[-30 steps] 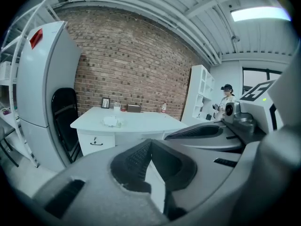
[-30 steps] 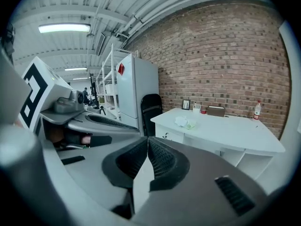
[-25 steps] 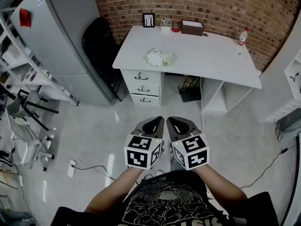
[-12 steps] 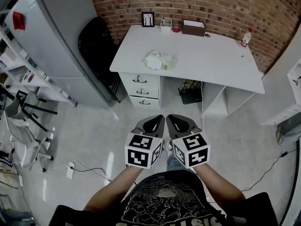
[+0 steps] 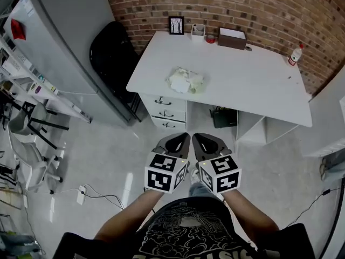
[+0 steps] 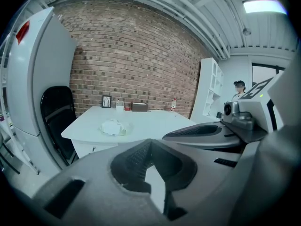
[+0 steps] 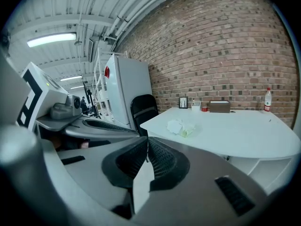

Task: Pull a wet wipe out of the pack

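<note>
Your L claw [image 5: 181, 138] & R claw [image 5: 199, 138], both pinched together, empty, side by side, well apart from wipe pack [image 5: 186, 80] on desk [image 5: 253, 82].

Pale wet wipe pack [image 5: 185, 80], lying flat on desk [image 5: 253, 80]

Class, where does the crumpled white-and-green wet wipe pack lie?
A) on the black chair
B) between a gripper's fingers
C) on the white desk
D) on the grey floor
C: the head view shows the crumpled white-and-green wet wipe pack lying on the white desk, near its front left edge above the drawers.
</note>
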### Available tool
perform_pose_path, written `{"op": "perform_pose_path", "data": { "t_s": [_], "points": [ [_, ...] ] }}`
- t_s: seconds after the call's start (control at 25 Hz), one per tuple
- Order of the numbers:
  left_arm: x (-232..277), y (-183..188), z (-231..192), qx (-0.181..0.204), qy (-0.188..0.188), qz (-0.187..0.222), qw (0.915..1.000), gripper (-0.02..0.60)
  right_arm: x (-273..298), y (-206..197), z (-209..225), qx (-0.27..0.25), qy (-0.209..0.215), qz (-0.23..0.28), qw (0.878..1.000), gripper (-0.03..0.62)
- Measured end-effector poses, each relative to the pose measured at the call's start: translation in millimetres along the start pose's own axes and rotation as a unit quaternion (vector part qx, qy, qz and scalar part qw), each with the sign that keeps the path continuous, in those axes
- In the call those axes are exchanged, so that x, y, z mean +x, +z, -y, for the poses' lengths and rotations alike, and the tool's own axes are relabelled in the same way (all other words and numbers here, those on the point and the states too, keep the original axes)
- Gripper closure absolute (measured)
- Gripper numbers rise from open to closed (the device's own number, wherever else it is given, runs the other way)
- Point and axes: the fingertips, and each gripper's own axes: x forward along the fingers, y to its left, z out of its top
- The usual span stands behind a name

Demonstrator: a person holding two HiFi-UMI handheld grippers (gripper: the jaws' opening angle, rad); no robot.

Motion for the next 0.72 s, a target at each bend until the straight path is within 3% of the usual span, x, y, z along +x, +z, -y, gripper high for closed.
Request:
{"op": "perform_pose_path", "data": {
  "t_s": [0.72],
  "points": [
    [99.1,41.5,-56.0,-0.013,0.06,-0.008,0.9981,0.569,85.9,36.0,82.4,0.006,0.058,-0.009,0.998,0.576]
  ]
}}
